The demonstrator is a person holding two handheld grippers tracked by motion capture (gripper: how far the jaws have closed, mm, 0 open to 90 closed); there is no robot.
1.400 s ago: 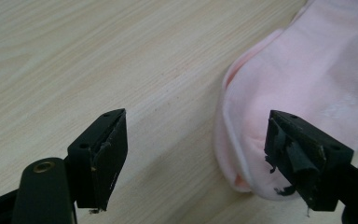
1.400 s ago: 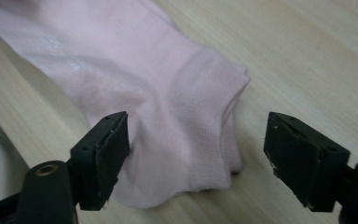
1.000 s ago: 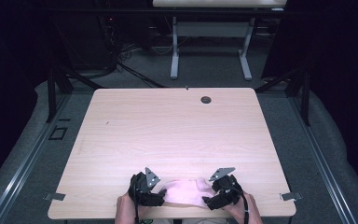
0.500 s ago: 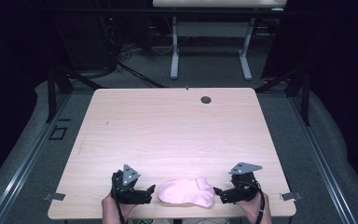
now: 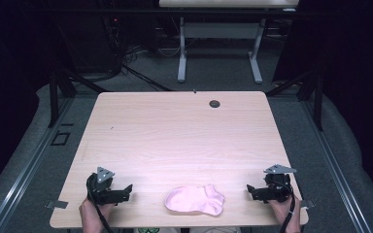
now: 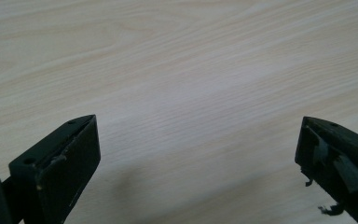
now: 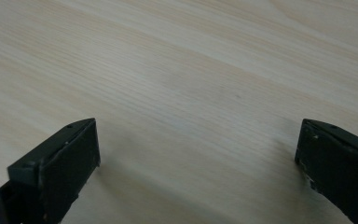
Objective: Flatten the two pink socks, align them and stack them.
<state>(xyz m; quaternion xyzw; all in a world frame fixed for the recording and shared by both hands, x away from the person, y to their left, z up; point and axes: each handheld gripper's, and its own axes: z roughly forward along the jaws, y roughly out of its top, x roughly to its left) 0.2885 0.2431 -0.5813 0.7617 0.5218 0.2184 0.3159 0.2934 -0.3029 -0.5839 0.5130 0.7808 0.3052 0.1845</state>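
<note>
Nearest you, at the front edge of the bench, a pink sock lies flat between your two hands, well apart from both. Its long axis runs left to right along that edge; the wider, rounded end points toward your left gripper, and the narrower end with a small notch, probably the cuff though the high view is too coarse to be sure, points toward your right gripper. No brand, label or writing can be read on the sock. Your left gripper rests on the bench at the front left corner, jaws turned inward toward the sock; in the left gripper view its jaws stand wide apart with nothing but bare wood grain between them. Your right gripper sits at the front right corner, also aimed inward, and its own view shows the jaws spread just as wide over bare bench, holding nothing. Farther out, the bench top is pale wood, and near its far edge there is a small dark round grommet. Beyond the bench stands a white table frame on the grey floor.
</note>
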